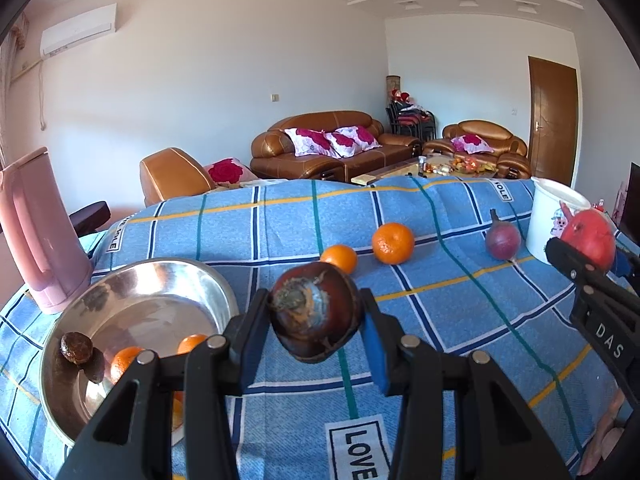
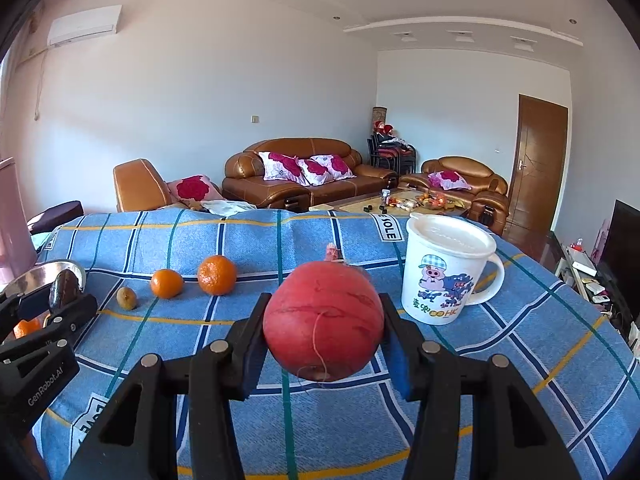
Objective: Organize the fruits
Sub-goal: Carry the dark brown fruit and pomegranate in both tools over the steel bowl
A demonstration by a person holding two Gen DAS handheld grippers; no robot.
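- The left gripper (image 1: pixel 316 316) pinches a dark brown, glossy fruit (image 1: pixel 316 312) between its two jaws, lifted above the blue checked tablecloth (image 1: pixel 440 300); the fruit's dried, greyish calyx faces the camera and its skin is scuffed.
- The right gripper (image 2: pixel 324 320) clamps a round red fruit (image 2: pixel 324 320) with smooth skin marked by fine pale streaks; it too hangs clear of the cloth.
- In the left wrist view the right gripper's red fruit shows near the right edge of the table, just in front of the white mug (image 1: pixel 554 220).
- A steel bowl (image 1: pixel 132 292) sits toward the table's left edge; it holds two oranges (image 1: pixel 124 362), partly hidden by the gripper, and a small rough brown fruit (image 1: pixel 76 346).
- Two oranges lie on the cloth near the middle of the table: a smaller one (image 2: pixel 167 283) and a larger one (image 2: pixel 217 275) just beside it.
- A small yellow-brown fruit (image 2: pixel 127 298) lies left of the smaller orange.
- A purple, pointed-stemmed fruit (image 1: pixel 503 240) rests close beside the mug, toward the right edge.
- A pink jug (image 1: pixel 36 232) stands at the left edge, behind the bowl.
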